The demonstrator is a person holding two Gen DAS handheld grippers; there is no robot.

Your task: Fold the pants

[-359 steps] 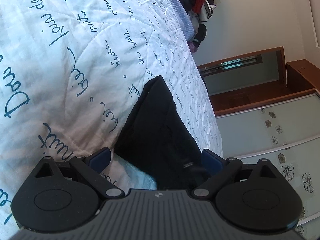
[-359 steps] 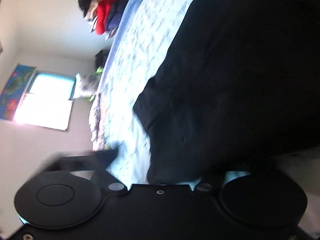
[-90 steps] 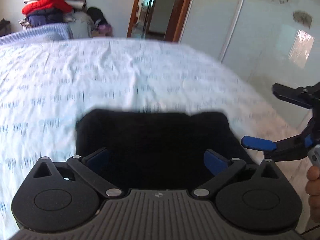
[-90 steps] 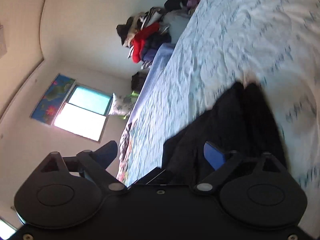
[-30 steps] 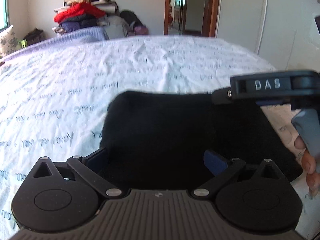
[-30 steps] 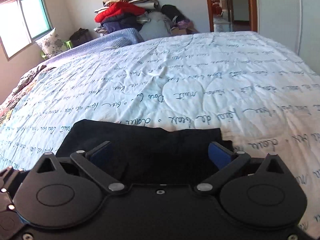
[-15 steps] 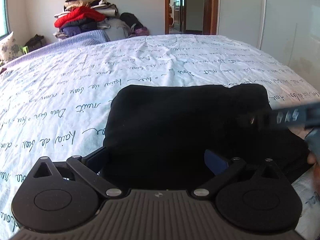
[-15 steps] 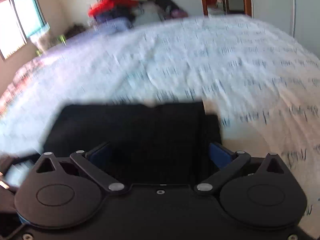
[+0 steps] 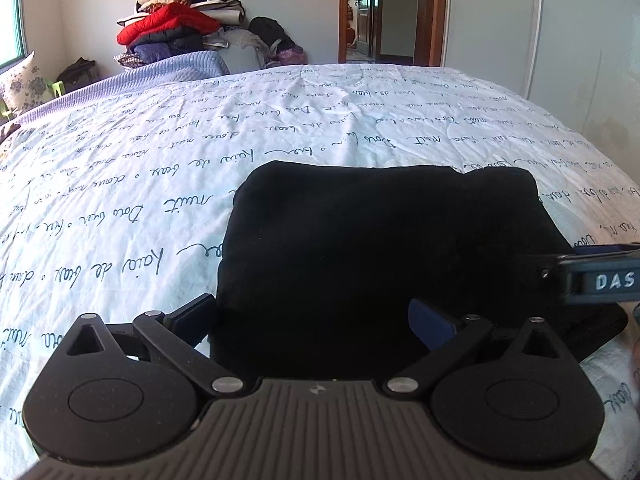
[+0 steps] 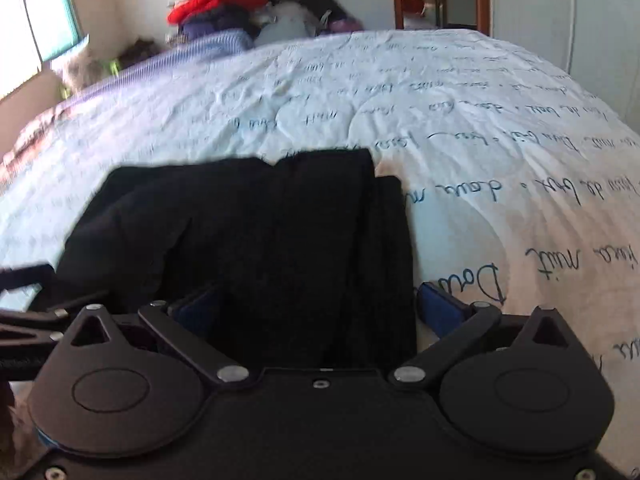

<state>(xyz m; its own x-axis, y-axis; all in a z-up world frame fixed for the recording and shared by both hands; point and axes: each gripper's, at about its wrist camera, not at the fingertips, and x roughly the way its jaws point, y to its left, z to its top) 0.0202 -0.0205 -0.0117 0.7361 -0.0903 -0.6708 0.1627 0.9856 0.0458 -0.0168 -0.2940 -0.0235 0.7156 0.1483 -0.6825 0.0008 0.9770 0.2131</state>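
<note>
Basically 1 pair of black pants (image 9: 380, 248), folded to a compact block, lies on the bed (image 9: 120, 184) right in front of both tools, long axis running L-R across their view. Left gripper (image 9: 320, 316) jaws wide, holding nothing, over the near-left edge; right gripper (image 10: 320, 304) also wide and empty, over the near-right edge w/ stacked layers. Both about equally near. Count: 1 pants, 2 grippers, 1 clothes pile (image 9: 180, 32) far off by the wall
</note>
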